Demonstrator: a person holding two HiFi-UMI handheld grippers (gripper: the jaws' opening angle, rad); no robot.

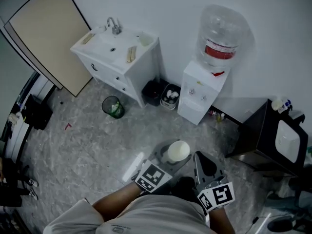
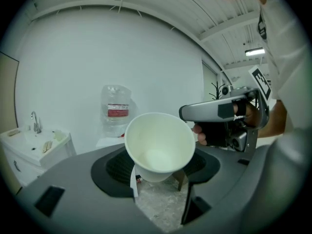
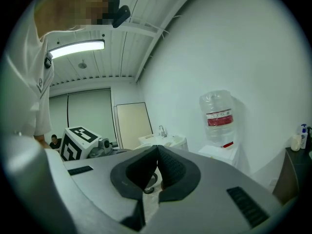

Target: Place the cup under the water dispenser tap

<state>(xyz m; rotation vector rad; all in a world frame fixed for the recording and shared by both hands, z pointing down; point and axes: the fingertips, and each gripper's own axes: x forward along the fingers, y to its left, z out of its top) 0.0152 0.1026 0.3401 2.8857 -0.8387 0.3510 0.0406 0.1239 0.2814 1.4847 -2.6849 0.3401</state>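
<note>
A white paper cup point(image 2: 159, 146) sits upright and empty between the jaws of my left gripper point(image 2: 160, 172), which is shut on its lower part. From above, the cup point(image 1: 176, 151) shows at the bottom centre, with the left gripper point(image 1: 165, 161) under it. My right gripper point(image 1: 207, 165) is just to its right, jaws pressed together with nothing in them point(image 3: 155, 172). The white water dispenser point(image 1: 201, 90) with a clear bottle point(image 1: 223, 34) stands against the far wall, well beyond both grippers. It also shows in both gripper views, dispenser bottle point(image 2: 116, 110) and dispenser bottle point(image 3: 217, 117).
A white sink cabinet point(image 1: 119, 62) stands left of the dispenser, with a black bin point(image 1: 155, 91) and a white bin point(image 1: 170, 96) between them. A green bin point(image 1: 113, 106) stands on the floor. A black table point(image 1: 273, 140) is at right, a leaning board point(image 1: 51, 35) at left.
</note>
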